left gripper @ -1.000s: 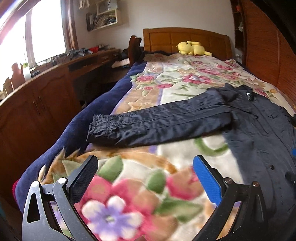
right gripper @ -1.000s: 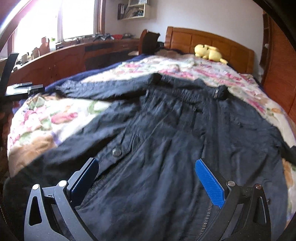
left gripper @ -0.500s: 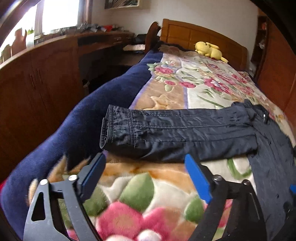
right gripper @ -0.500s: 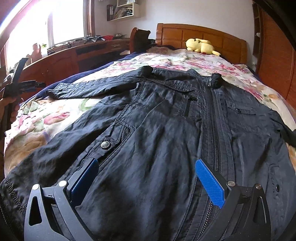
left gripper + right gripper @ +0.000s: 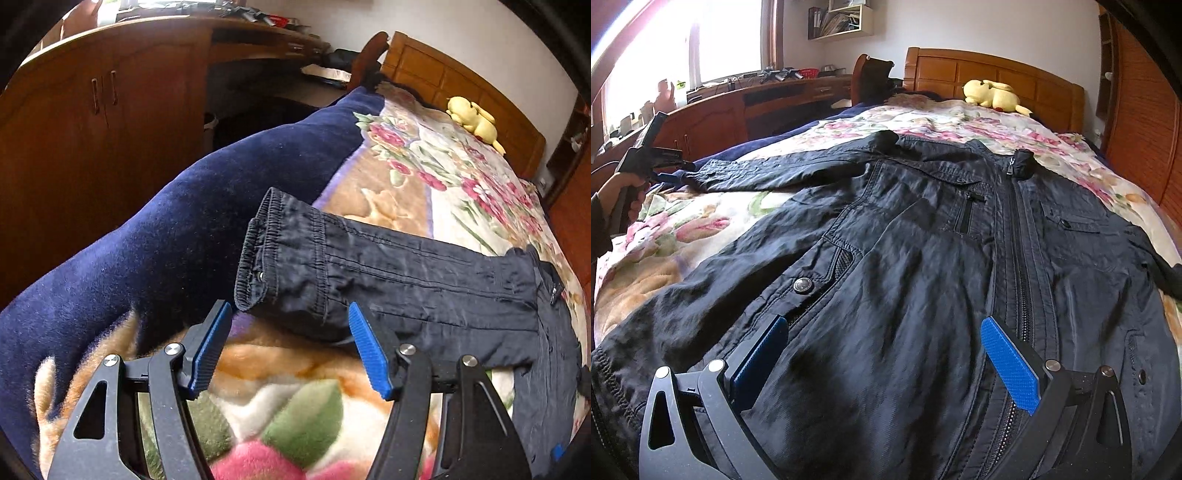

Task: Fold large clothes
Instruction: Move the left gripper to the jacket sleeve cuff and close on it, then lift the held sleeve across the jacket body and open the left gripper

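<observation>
A black jacket (image 5: pixel 923 258) lies front up and zipped on the flowered blanket (image 5: pixel 701 221). Its one sleeve (image 5: pixel 406 280) stretches sideways toward the bed's edge, ending in an elastic cuff (image 5: pixel 266 258). My left gripper (image 5: pixel 288 314) is low over the blanket with its jaws closing. The cuff's near edge lies between the blue fingertips, but the pads do not press on it. In the right wrist view a hand holds that left gripper (image 5: pixel 665 162) at the sleeve's end. My right gripper (image 5: pixel 884 325) hovers open over the jacket's lower front, beside the zipper (image 5: pixel 1015 258).
A dark blue blanket (image 5: pixel 166 240) hangs over the bed's side below the cuff. Wooden cabinets (image 5: pixel 92 110) and a desk run along that side. A yellow plush toy (image 5: pixel 993 96) lies by the wooden headboard (image 5: pixel 997 74). A wooden wardrobe (image 5: pixel 1137 122) stands on the other side.
My left gripper has moved along the sleeve to its cuff, come lower, rolled, and narrowed its jaws. The right gripper has stayed over the jacket's front.
</observation>
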`<action>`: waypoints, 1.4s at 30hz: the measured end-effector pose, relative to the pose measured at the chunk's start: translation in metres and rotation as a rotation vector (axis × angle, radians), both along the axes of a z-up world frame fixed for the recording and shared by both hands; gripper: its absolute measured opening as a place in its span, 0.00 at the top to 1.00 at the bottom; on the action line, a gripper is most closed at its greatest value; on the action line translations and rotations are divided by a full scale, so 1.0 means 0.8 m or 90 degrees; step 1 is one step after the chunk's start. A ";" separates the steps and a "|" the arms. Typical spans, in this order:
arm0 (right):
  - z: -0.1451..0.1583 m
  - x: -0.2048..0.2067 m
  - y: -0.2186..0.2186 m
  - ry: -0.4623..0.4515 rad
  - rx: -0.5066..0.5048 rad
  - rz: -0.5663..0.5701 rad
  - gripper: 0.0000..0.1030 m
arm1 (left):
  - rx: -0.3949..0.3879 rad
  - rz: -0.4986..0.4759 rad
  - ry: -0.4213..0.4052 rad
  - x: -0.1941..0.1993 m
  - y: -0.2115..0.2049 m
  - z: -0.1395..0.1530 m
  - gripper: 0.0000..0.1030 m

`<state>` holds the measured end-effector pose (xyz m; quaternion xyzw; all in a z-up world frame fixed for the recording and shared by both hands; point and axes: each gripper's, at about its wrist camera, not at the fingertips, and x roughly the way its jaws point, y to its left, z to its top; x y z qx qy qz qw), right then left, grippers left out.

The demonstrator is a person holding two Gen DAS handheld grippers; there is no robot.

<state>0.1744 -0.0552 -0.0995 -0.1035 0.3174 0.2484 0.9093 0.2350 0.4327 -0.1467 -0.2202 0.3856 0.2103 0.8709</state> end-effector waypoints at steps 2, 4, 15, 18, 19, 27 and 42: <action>0.000 0.000 0.000 0.001 0.000 0.001 0.00 | -0.006 0.001 0.006 0.003 0.003 -0.005 0.38; -0.001 0.001 0.001 0.003 0.000 0.002 0.00 | -0.012 0.003 0.010 0.006 0.005 -0.010 0.45; -0.002 0.002 0.002 0.002 -0.003 0.003 0.00 | 0.017 -0.021 0.000 0.017 0.003 -0.001 0.94; -0.001 0.002 0.001 0.007 0.001 0.004 0.00 | 0.029 -0.048 -0.022 0.011 -0.018 0.016 0.95; 0.000 0.003 0.000 0.011 0.003 0.004 0.00 | 0.038 -0.061 -0.030 0.009 -0.029 0.025 0.95; 0.030 -0.013 -0.046 -0.013 0.004 -0.025 0.00 | 0.083 -0.197 -0.097 0.005 -0.157 0.105 0.95; 0.080 -0.059 -0.189 -0.069 0.015 -0.141 0.00 | 0.080 -0.444 -0.132 0.004 -0.435 0.177 0.94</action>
